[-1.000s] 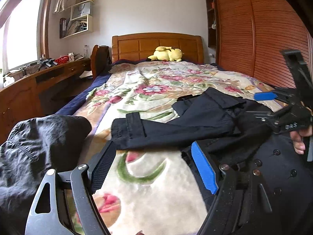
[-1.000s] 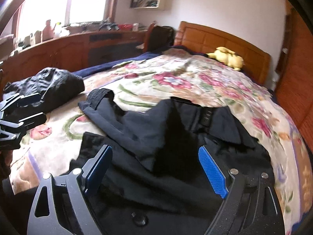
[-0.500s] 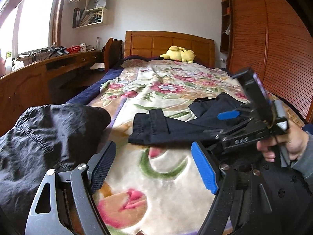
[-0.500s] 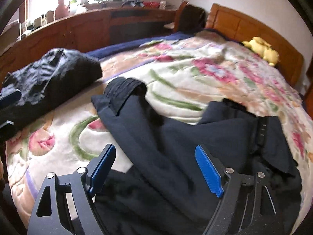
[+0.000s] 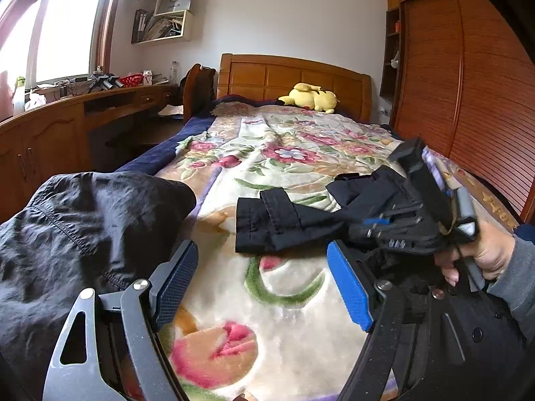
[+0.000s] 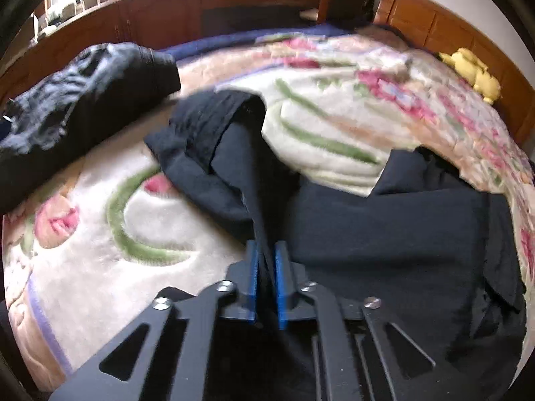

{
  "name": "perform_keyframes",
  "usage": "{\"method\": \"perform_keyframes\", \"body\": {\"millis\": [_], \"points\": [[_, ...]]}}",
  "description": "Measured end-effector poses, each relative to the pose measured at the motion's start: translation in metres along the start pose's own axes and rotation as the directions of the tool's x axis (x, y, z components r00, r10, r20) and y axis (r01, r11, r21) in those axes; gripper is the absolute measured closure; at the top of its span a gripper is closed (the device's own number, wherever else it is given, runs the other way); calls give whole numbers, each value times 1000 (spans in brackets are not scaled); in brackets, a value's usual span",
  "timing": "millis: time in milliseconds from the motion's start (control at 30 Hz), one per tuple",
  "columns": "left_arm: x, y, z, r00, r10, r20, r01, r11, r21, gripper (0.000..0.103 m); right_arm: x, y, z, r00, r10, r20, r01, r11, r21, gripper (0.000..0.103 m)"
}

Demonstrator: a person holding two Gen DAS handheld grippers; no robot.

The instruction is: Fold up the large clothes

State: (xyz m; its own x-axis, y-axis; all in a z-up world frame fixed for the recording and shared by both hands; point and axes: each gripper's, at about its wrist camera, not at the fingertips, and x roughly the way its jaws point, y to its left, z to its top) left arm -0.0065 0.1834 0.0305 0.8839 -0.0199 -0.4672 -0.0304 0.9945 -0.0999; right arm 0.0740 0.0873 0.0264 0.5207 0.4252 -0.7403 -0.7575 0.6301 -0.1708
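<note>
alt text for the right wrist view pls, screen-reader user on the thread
The right claw is shut on a fold of a dark navy coat, its jaws having just closed on the cloth, with the coat's cuffed sleeve stretching away across a floral blanket. A crumpled black jacket lies at upper left, and a yellow plush toy sits by the wooden headboard.

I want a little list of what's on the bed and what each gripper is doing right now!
bed cover: floral blanket
being folded: dark coat, spread on the blanket, one sleeve stretched toward the crumpled black jacket
right gripper: jaws just closed, pinching a fold of the coat sleeve
left gripper: open, nothing between its pads, hovering over the blanket
by the headboard: yellow plush toy
</note>
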Motion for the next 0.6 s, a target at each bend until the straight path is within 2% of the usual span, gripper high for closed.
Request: {"method": "perform_keyframes", "body": {"millis": [133,200,300,400,500,600], "points": [[1,-11,-4,1000,-15,-2,15,1000,25,23,-48,-9,-2,987,-42,152,34,998,55,98],[0,-18,-5,1000,-27,0,27,999,40,23,-82,-16,-9,969,-73,237,53,994,93,98],[0,-25,-6,999,-43,-1,43,998,49,23,-125,-34,-29,939,-142,312,88,979,182,98],[-1,-33,-6,998,-62,-3,62,996,60,23,-157,-49,-57,916,-229,329,145,955,261,98],[-1,-44,-6,997,-76,-2,76,994,75,23,-178,-64,-93,903,-311,296,209,921,330,98],[-2,-54,-7,996,-84,-4,84,992,97,23,-182,-75,-128,909,-359,213,258,884,390,98]]}}
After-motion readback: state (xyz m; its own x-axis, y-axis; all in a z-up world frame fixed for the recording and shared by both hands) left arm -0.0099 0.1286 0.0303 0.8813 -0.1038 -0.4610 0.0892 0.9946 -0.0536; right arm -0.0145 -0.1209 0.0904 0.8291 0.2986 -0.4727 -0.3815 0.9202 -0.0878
